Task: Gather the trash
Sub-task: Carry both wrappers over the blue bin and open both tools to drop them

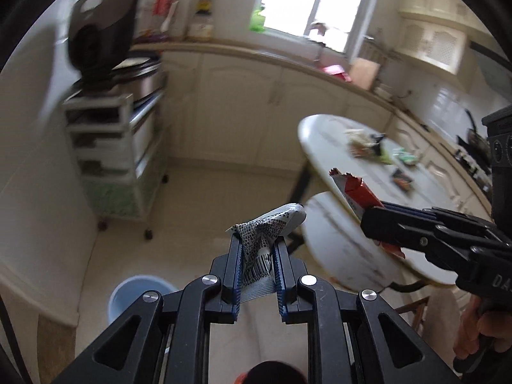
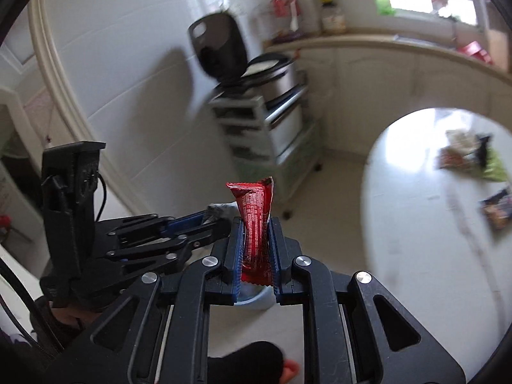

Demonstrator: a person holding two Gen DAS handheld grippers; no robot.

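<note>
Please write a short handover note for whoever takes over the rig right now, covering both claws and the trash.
Left claw: shut on a grey barcode wrapper.
Right claw: shut on a red wrapper.
Both are held over the floor beside the round white table; the blue bin sits below.
Done: two wrappers picked up.
Left: drop both in the bin, then fetch the remaining wrappers on the table.

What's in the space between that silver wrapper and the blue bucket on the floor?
Only bare floor, seen in the left wrist view, lies between the silver wrapper in the left gripper and the blue bucket.
</note>
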